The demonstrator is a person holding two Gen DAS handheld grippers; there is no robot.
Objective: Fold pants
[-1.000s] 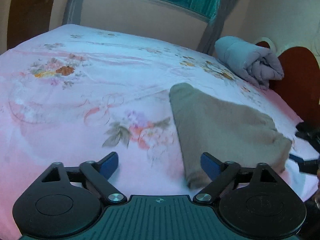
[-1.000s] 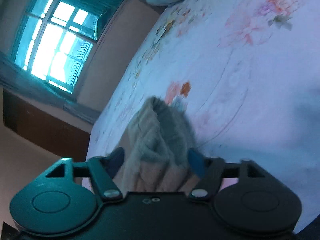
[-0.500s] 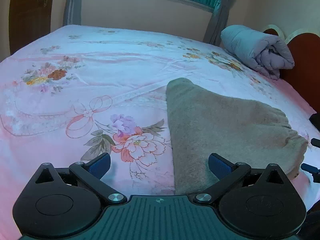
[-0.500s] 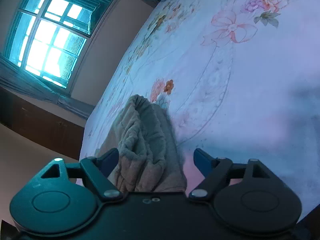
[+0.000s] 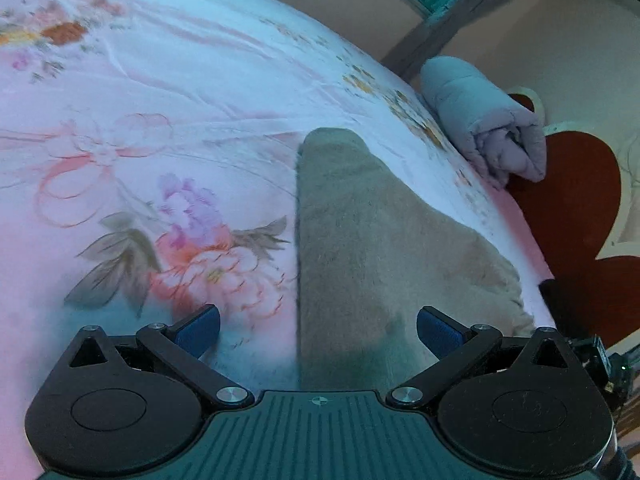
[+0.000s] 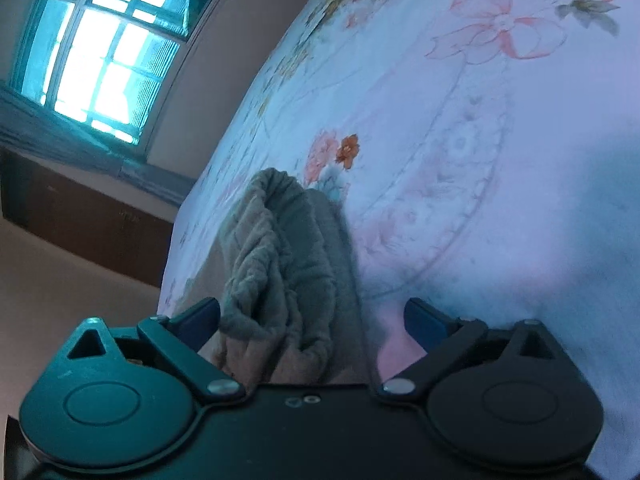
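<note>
Folded grey-brown fleece pants [image 5: 360,240] lie flat on the floral bed sheet [image 5: 140,140], narrow end pointing away. My left gripper [image 5: 318,326] is open low over their near edge, the left pad above the sheet and the right pad above the cloth, neither pressing. In the right wrist view the gathered waistband end of the pants [image 6: 288,264] bunches up between the jaws of my right gripper [image 6: 312,318]. Those jaws are opening and the blue pads stand clear of the cloth on both sides.
A rolled grey quilt [image 5: 488,120] lies at the head of the bed beside a red-brown headboard [image 5: 572,216]. A window with teal curtains [image 6: 104,44] is in the far wall, a dark wooden cabinet [image 6: 84,220] beneath it. The bed's side edge runs just left of the pants [image 6: 176,264].
Both grippers' jaws have spread wider; the right one has let go of the waistband. The left gripper has rolled and dropped closer over the pants' near edge.
</note>
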